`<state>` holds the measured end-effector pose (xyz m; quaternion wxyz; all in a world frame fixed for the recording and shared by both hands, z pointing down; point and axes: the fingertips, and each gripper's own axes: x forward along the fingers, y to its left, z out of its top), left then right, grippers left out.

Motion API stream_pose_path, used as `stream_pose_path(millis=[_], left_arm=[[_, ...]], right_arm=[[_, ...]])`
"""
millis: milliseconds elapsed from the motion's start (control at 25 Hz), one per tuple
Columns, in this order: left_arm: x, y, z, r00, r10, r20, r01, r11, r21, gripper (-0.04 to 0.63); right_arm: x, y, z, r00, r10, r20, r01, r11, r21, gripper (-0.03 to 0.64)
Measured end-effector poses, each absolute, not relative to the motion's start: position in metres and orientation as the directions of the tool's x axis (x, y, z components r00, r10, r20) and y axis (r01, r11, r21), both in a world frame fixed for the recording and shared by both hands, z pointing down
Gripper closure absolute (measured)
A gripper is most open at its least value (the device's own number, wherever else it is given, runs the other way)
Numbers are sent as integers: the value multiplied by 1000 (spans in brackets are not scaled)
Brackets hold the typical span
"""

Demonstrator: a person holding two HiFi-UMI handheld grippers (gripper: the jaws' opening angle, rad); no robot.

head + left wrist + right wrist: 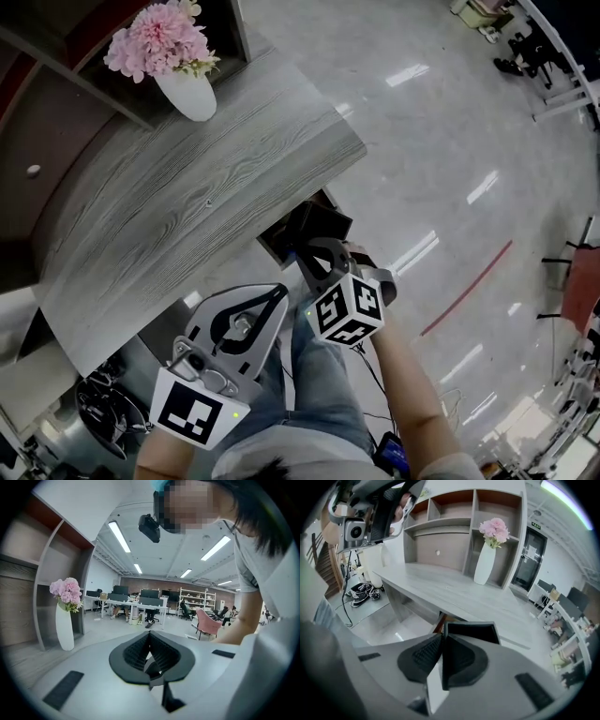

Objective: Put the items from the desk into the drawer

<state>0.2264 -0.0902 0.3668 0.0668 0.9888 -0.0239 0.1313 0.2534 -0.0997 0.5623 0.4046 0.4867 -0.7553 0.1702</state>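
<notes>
Step in hand is judged to be closing the drawer: push straight in along its travel, square to the desk edge, without racking it sideways. The drawer is a dark, open-topped box projecting from under the desk edge at frame centre; its contents are not visible, and only a vase stands on the desk. Right tool has jaws together at the drawer's near corner, pinch unconfirmed; left tool has jaws together, empty.
</notes>
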Motion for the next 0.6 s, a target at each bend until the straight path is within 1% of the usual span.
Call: stream_pose_path(millis=[200,320,600], left_arm=[[227,-88,367,963,-21,267,-56,-991,125,587],[226,-88,368,963,-18,270,-54,-991,125,587],[224,-89,369,964,-19,266,-56,-990,130,587]], right_arm=[[241,-98,564,-156,-620,769,-864,463,199,572],[233,-97,567,-118,-641,758,-839,473,269,569],[216,-88,572,-99,-689,718,-711,554,434,561]])
